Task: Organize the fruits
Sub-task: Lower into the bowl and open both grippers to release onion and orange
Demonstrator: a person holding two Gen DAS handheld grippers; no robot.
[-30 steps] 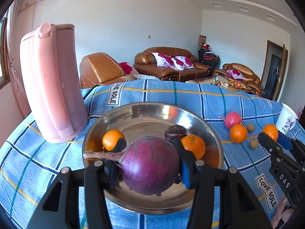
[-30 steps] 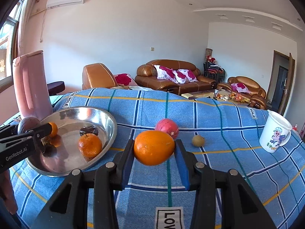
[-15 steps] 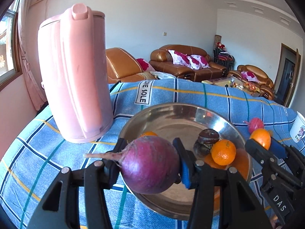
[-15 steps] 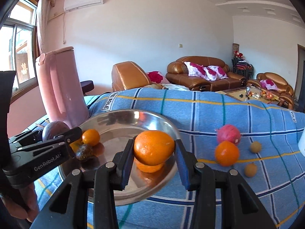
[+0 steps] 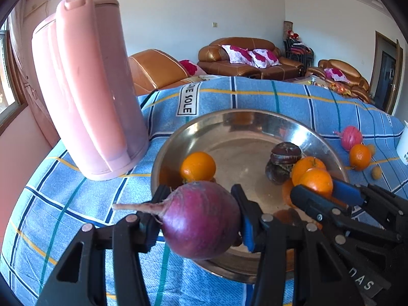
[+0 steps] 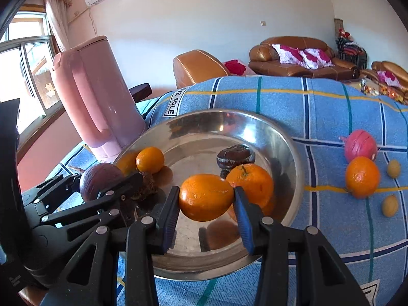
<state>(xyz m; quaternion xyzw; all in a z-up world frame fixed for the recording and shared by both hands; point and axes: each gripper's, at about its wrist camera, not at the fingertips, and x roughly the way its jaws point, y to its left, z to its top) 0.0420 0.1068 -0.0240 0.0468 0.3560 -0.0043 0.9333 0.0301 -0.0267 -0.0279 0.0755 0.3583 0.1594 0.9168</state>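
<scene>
While each hand-held gripper clamps fruit (orange (image 6: 206, 196) right), the onion (image 5: 201, 220) root points left

Both wrist views look down, close over the steel bowl (image 5: 255, 117)

We hold the left hand-held gripper (image 5: 197, 220) tilted downward, its jaws clamped. We hold the right hand-held gripper (image 6: 206, 199) just beside it, also angled down with jaws clamped.
</scene>
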